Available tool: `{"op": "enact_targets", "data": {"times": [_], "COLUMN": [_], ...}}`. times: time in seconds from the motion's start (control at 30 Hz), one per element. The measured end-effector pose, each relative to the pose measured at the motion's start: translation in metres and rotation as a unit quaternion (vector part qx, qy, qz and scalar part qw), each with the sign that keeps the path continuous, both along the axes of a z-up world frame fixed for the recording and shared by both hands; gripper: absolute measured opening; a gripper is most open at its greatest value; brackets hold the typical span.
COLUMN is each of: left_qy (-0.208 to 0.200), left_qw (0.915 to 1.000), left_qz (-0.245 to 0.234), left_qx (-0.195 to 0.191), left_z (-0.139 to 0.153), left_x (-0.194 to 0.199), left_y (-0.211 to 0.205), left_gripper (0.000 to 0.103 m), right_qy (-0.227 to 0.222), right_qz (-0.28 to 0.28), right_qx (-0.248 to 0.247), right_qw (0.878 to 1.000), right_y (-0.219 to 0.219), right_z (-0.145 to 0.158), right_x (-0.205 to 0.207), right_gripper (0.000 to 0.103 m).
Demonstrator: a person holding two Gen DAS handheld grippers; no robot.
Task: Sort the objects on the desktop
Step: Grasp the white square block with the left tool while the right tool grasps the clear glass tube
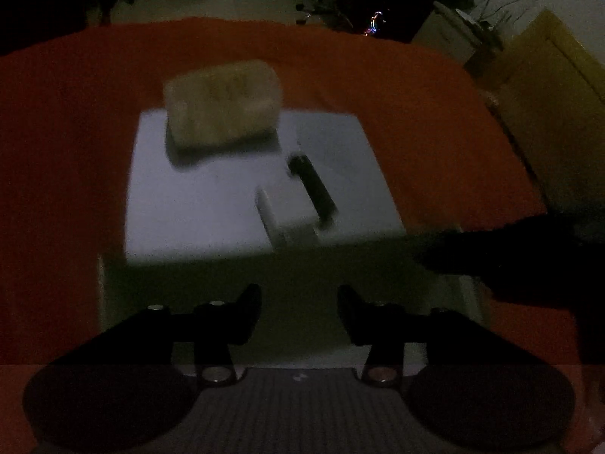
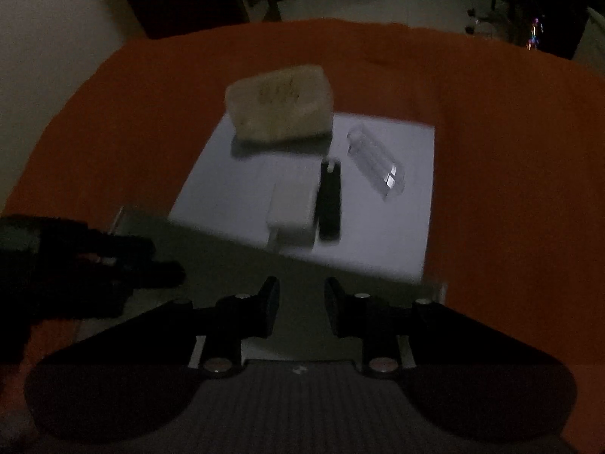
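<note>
Both claws hang above the near side of a pale tray (image 1: 211, 227) that lies on the orange-covered worktop (image 1: 75, 151), and both stand empty: the left claw (image 1: 298, 304) has its jaws parted with nothing between them, the right claw (image 2: 301, 299) has a narrower gap, also with nothing in it

The things to sort lie ahead of both claws, further in on the tray. A tan block (image 2: 281, 104) sits at the far edge. Nearer, a white adapter (image 2: 293, 213) and a black bar (image 2: 329, 202) lie side by side, seemingly touching. The bar's long axis runs almost straight away from the right claw, so those jaws already straddle its narrow width; from the left claw it runs on a slant towards the right. A clear oblong case (image 2: 376, 162) lies just right of the bar, angled, and shows plainly only in the right wrist view

The right claw looks the nearer and better lined up for the bar or the clear case. The left claw (image 2: 94, 261) shows dark at the left of the right wrist view, so the two stand close beside each other and a reach by one should keep clear of the other

Open orange cloth lies on both sides of the tray, wider on the right. The tight spot is the bar against the adapter: a jaw coming down between them will likely nudge one
</note>
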State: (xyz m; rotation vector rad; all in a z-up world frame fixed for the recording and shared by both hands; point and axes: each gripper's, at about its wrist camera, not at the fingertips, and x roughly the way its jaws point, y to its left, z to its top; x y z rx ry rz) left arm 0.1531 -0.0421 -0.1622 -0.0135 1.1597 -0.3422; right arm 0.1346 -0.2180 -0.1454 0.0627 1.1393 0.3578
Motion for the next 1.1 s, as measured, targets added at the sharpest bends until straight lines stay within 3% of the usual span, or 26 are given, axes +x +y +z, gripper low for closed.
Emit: {"op": "enact_targets", "data": {"times": [0.03,0.07,0.2,0.37,0.57,0.77,0.97,1.1], "left_qy": [0.008,0.018,0.035,0.084,0.108,0.130,0.129,0.139], "left_qw": [0.9996,0.9980,0.9959,0.9957,0.9934,0.9907,0.9907,0.9896], "left_qz": [-0.024,-0.051,-0.052,-0.006,0.034,0.039,0.034,0.033], "left_qx": [0.016,0.032,0.065,0.039,0.020,0.011,0.029,0.018], "left_z": [-0.005,-0.009,-0.029,-0.062,-0.082,-0.100,-0.116,-0.125], "left_x": [0.012,0.023,0.056,0.090,0.119,0.133,0.133,0.138], "left_y": [-0.005,-0.009,-0.006,-0.008,-0.020,-0.041,-0.057,-0.056], "left_gripper": [0.054,0.058,0.058,0.058,0.058,0.058,0.058,0.063], "right_qy": [-0.003,-0.001,0.009,0.021,0.024,0.026,0.023,0.023], "right_qz": [0.001,0.003,0.007,-0.009,-0.034,-0.047,-0.033,-0.019], "right_qx": [-0.001,-0.003,-0.024,-0.046,-0.072,-0.089,-0.096,-0.099], "right_qw": [1.000,1.000,1.000,0.999,0.997,0.995,0.995,0.995], "right_y": [-0.003,-0.006,-0.015,-0.021,-0.028,-0.039,-0.038,-0.029], "right_z": [0.002,0.001,-0.007,-0.024,-0.055,-0.085,-0.099,-0.108], "right_x": [0.010,0.020,0.053,0.089,0.123,0.155,0.170,0.178], "right_gripper": [0.030,0.030,0.030,0.030,0.030,0.030,0.030,0.030]}}
